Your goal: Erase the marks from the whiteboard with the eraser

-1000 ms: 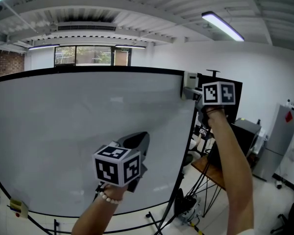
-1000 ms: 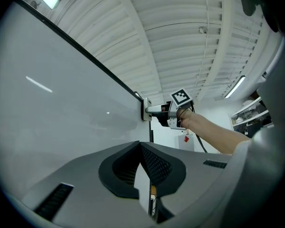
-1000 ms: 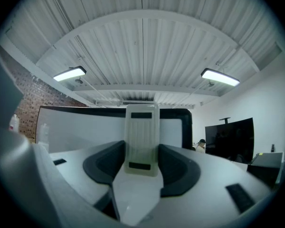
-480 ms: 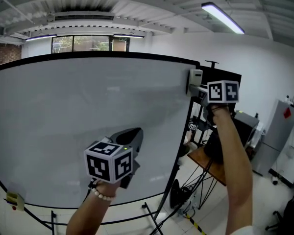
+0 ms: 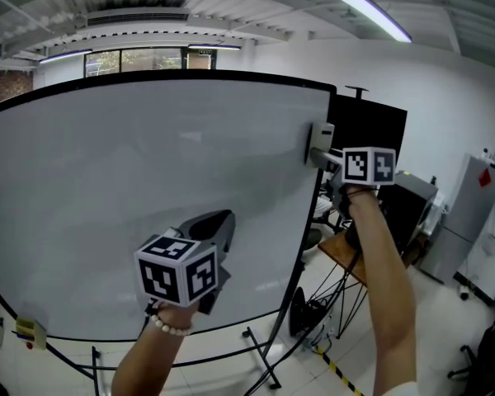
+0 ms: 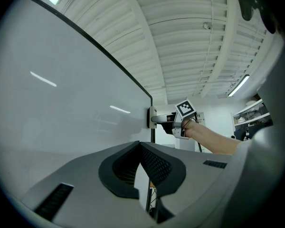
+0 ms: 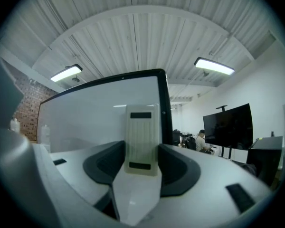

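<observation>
The whiteboard fills the left and middle of the head view, black-framed and showing no marks that I can make out. The cream, ribbed eraser lies flat against the board by its right edge, below the top corner. My right gripper is shut on it; in the right gripper view the eraser stands upright between the jaws of the right gripper. My left gripper hovers lower, in front of the board's middle. In its own view the left gripper is shut on nothing, beside the whiteboard.
A black monitor on a stand rises just right of the board. An orange-topped desk and a grey cabinet lie beyond. The board's black legs spread over the floor. A person sits far off.
My right gripper has slid the eraser down from the board's top right corner along the right edge. The left gripper has drifted slightly left and stays shut.
</observation>
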